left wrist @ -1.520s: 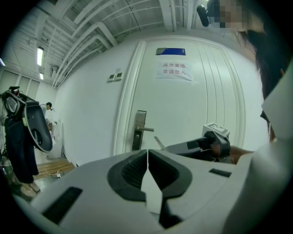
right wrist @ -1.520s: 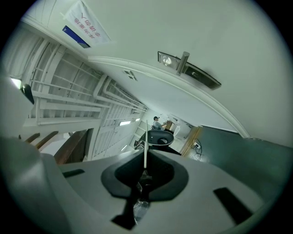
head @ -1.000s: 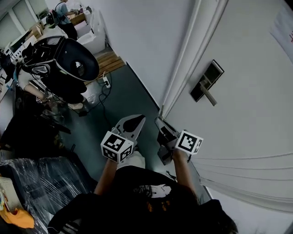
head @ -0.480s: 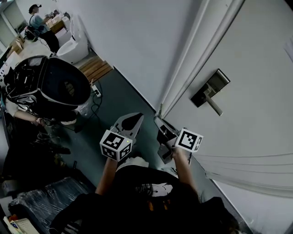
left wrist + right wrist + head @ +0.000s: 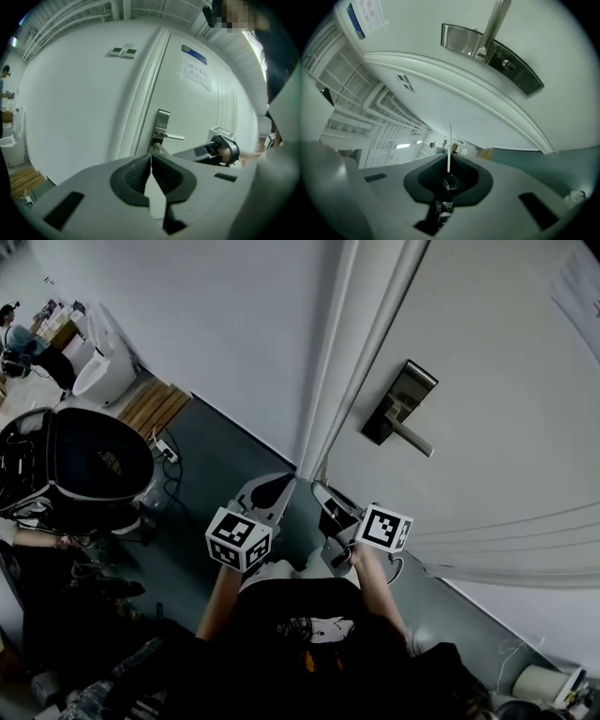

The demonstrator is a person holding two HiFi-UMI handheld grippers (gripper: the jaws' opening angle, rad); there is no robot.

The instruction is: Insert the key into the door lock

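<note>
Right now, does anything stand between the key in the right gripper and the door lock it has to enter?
Nothing visible does. The key is clamped in the right gripper's jaws, with only open air between it and the lock plate. The lever handle extends away along the door, leaving the plate's round cylinder uncovered.

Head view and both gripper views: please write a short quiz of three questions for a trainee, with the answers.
1. True or false: the jaws of the left gripper stand wide apart.
2. What holds the key? A) the left gripper B) the right gripper C) nothing, it sits in the lock.
3. Fill in: the lever handle sits on the lock plate of the white ____.
Key: 1 false, they are together; 2 B; 3 door.
</note>
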